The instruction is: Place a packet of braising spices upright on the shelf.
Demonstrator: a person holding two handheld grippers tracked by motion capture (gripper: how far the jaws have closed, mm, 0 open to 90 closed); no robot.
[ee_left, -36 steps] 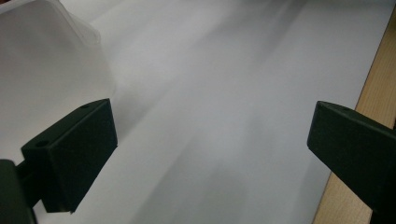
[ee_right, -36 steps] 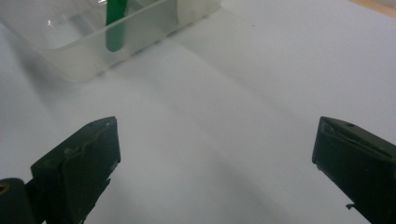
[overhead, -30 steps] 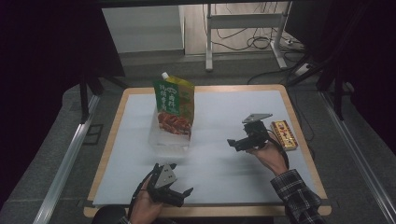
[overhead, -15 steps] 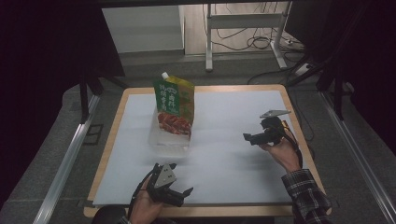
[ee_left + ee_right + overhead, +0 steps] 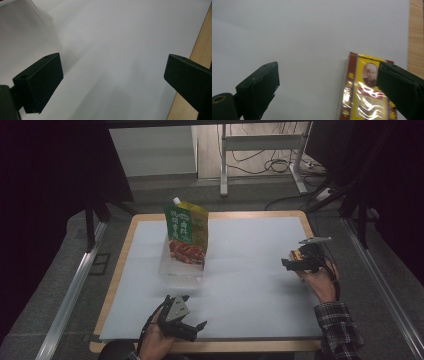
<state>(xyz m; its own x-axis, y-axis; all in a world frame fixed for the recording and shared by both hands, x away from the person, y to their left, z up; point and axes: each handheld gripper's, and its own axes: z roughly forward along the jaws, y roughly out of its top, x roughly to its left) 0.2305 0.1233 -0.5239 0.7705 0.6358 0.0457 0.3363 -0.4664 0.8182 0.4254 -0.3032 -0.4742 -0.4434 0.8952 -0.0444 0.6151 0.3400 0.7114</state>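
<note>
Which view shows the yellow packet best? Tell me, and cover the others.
The right gripper view: the yellow packet lies flat, its print plain, beside the right gripper's open jaws. The high view leaves a sliver behind that gripper. The left gripper view faces bare table.

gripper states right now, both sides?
Left hand-held gripper: open, nothing between the jaws, over the white mat.
Right hand-held gripper: open, holding nothing, one jaw over the red-and-yellow packet.

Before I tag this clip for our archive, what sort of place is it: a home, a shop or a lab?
Probably a lab or recording booth. A white mat covers a wooden table hemmed in by black curtains, with cables loose on the floor behind.
</note>
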